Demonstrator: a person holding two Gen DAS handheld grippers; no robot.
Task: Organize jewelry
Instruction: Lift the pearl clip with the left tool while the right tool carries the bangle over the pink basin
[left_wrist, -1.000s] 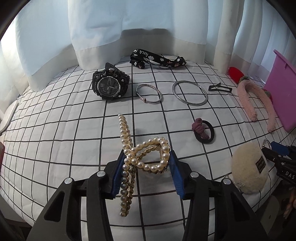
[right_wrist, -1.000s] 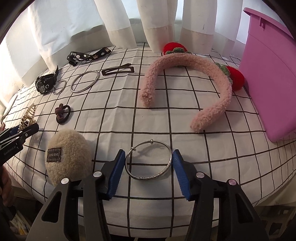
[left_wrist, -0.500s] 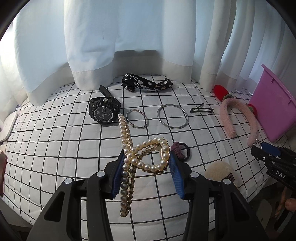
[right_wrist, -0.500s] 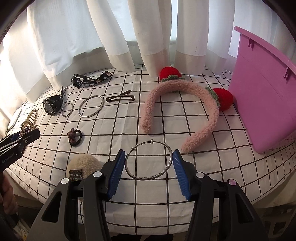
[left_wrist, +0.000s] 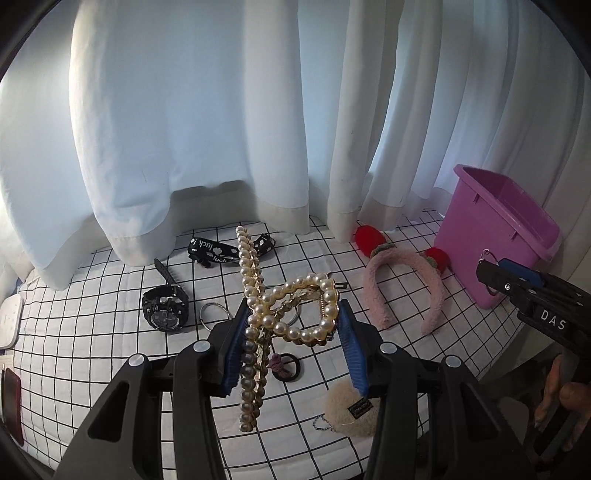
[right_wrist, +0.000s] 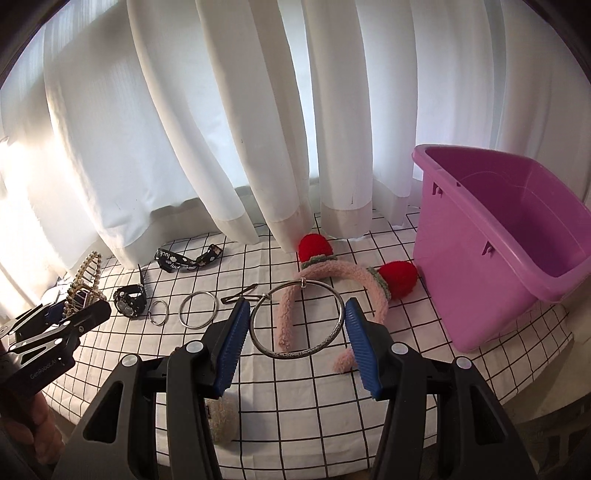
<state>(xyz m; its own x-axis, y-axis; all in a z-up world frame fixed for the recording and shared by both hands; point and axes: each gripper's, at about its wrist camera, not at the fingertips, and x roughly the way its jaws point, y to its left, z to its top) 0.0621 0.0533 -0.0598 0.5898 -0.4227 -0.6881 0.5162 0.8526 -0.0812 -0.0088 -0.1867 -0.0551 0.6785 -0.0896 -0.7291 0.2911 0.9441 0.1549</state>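
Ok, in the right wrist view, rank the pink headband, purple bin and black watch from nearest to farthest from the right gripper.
1. Pink headband: just behind the right gripper, on the checked cloth.
2. Purple bin: off to the right.
3. Black watch: far left, near the curtain.

Pearl hair claw (left_wrist: 288, 310) and silver bangle (right_wrist: 297, 319) — each pinched aloft, above the grid cloth (right_wrist: 424, 332)
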